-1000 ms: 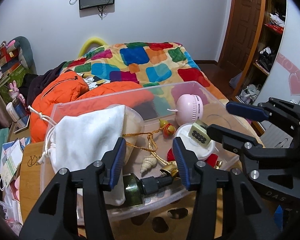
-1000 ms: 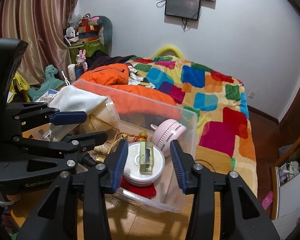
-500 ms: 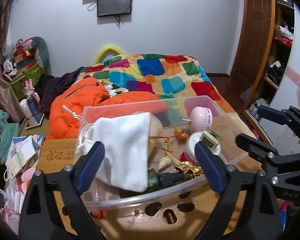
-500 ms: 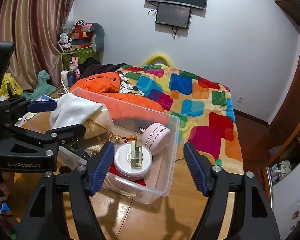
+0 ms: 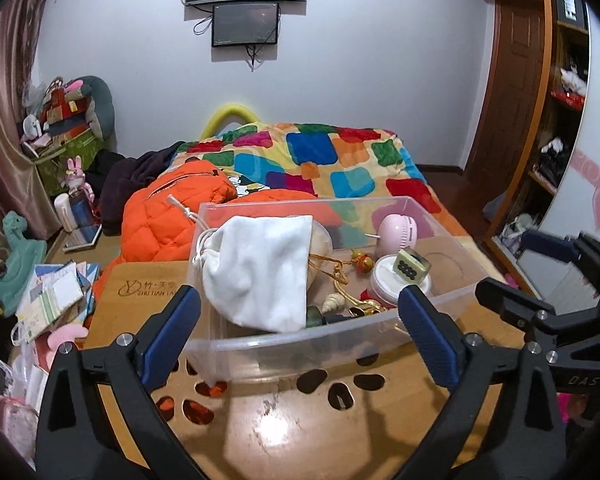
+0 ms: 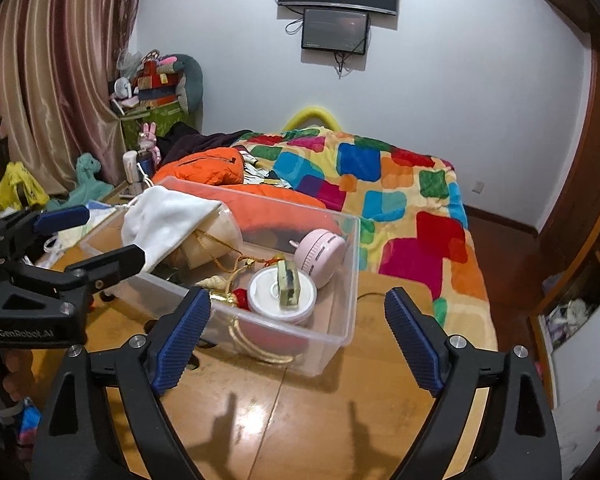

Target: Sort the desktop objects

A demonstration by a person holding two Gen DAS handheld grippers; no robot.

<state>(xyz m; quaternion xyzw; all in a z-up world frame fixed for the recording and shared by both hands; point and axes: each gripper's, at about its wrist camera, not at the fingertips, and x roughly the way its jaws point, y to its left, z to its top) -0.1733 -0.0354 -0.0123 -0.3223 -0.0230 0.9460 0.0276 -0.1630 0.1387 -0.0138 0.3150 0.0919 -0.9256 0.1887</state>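
Both hand-held grippers spread, left hand-held gripper [image 5: 298,334], right hand-held gripper [image 6: 298,338], clear bin [image 5: 452,236] filled

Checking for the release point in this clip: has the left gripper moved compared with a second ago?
Yes. The left gripper has pulled back toward the person and opened its jaws wide. It now frames the near wall of the clear bin instead of reaching inside over the green bottle.

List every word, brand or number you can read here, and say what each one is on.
"GenRobot.AI": on the left hand-held gripper, seen from the right wrist.
"DAS": on the right hand-held gripper, seen from the left wrist; it may run on out of sight.
"ZHU TIAN": under a Y logo and Chinese characters on the table; the box hides the rest.
Small print on the pink fan: too small to read.
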